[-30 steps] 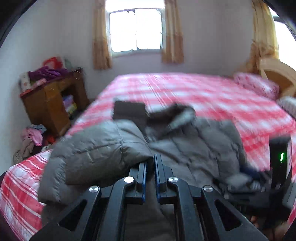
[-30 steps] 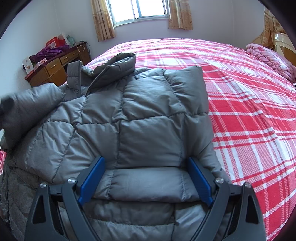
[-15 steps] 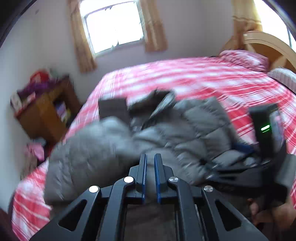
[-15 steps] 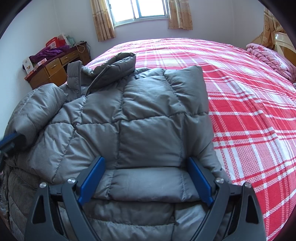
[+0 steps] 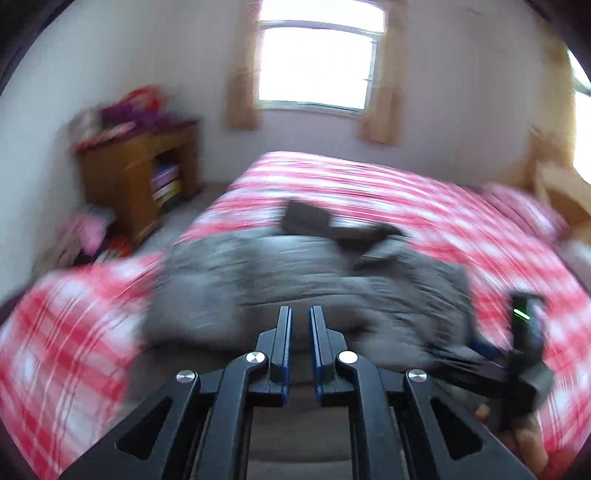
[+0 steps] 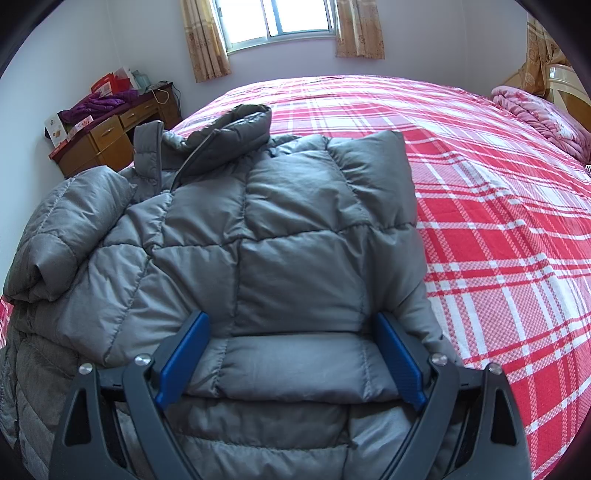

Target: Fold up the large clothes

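A grey puffer jacket point(image 6: 280, 236) lies folded on the red plaid bed point(image 6: 498, 229), collar at the far end and a sleeve folded over at the left. My right gripper point(image 6: 291, 328) is open, its blue pads point(image 6: 184, 350) resting wide apart on the jacket's near panel. In the blurred left wrist view the jacket point(image 5: 295, 273) lies ahead. My left gripper point(image 5: 300, 314) has its jaws nearly closed with a narrow gap, and nothing shows between them. It is above and short of the jacket. The right gripper point(image 5: 509, 354) shows at the right in that view.
A wooden dresser point(image 6: 110, 140) with clothes and boxes on top stands at the left wall. A pink blanket point(image 6: 535, 110) and wooden headboard point(image 6: 565, 85) are at the far right. A window with curtains point(image 6: 280, 18) is behind the bed.
My left gripper has let go of the sleeve and pulled back and up from the jacket. The sleeve now lies folded on the jacket's left side. The right gripper has not moved.
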`<action>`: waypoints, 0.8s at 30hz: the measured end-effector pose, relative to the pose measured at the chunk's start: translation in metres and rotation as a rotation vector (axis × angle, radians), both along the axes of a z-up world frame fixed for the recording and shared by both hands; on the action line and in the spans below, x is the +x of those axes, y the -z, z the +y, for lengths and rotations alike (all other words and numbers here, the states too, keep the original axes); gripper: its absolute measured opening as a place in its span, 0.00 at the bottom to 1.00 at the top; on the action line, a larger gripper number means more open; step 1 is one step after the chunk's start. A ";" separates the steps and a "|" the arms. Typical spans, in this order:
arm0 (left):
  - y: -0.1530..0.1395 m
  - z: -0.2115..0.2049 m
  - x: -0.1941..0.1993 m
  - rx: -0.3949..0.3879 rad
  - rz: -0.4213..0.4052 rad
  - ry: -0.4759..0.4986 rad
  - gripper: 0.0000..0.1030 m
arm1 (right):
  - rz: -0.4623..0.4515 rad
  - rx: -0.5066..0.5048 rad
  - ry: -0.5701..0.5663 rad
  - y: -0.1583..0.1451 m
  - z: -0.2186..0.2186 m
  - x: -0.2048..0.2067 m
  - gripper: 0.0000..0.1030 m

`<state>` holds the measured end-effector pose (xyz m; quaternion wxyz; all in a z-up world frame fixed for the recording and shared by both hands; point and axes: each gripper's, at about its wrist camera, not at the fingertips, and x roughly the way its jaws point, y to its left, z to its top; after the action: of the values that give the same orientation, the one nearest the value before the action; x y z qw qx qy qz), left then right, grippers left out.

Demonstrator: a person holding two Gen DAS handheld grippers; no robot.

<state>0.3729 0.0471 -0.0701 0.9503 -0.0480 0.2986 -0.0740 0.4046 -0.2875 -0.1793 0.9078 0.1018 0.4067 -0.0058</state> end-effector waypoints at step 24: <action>0.109 0.084 0.023 -0.135 0.171 -0.322 0.09 | -0.172 -0.390 -0.501 -0.066 0.219 0.047 0.76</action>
<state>0.3955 0.1313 -0.1794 0.9157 -0.1649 0.3609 0.0632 0.4516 -0.0689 -0.1133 0.9144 -0.1772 0.3323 0.1485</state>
